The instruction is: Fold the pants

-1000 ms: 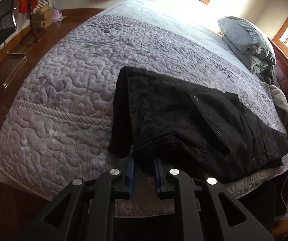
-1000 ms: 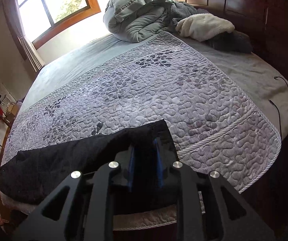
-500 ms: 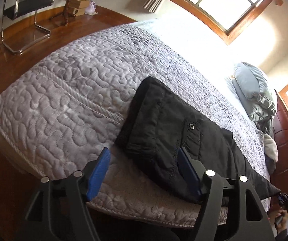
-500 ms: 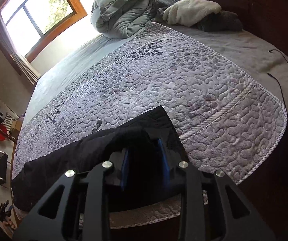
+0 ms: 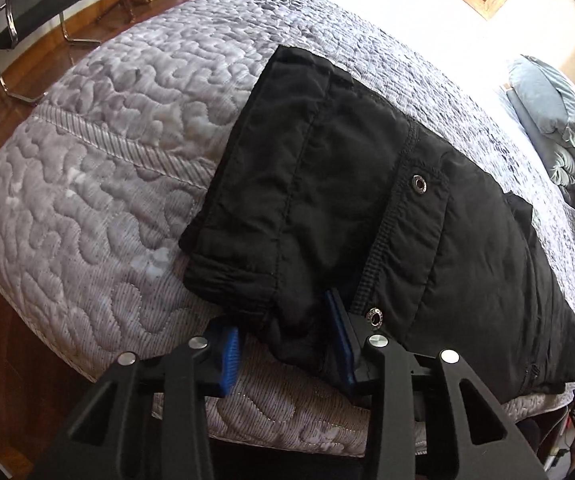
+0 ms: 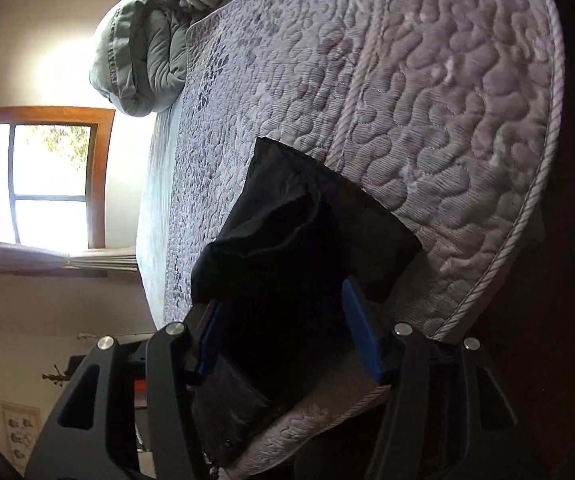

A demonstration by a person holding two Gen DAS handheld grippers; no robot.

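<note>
Pants (image 5: 367, 200) at quilt (image 5: 107, 160) edge, bare quilt beyond

A bed (image 5: 87, 184) with a grey quilt (image 6: 447, 100) stood on a dark wood floor (image 5: 27, 76). A black chair (image 5: 35, 4) stood near the wall. Bright light came through a wood-framed window (image 6: 39, 184), and pillows (image 6: 139, 52) lay at the bed's far end.

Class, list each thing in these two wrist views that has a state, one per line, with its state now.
Black pants: folded lengthwise, lying flat on the quilt.
Pants snaps: unfastened.
Left gripper: open, fingers astride the waist end of the pants.
Right gripper: open, fingers astride the bunched cuff end.
Quilt: spread over the bed.
Grey comforter: bunched up at the head.
</note>
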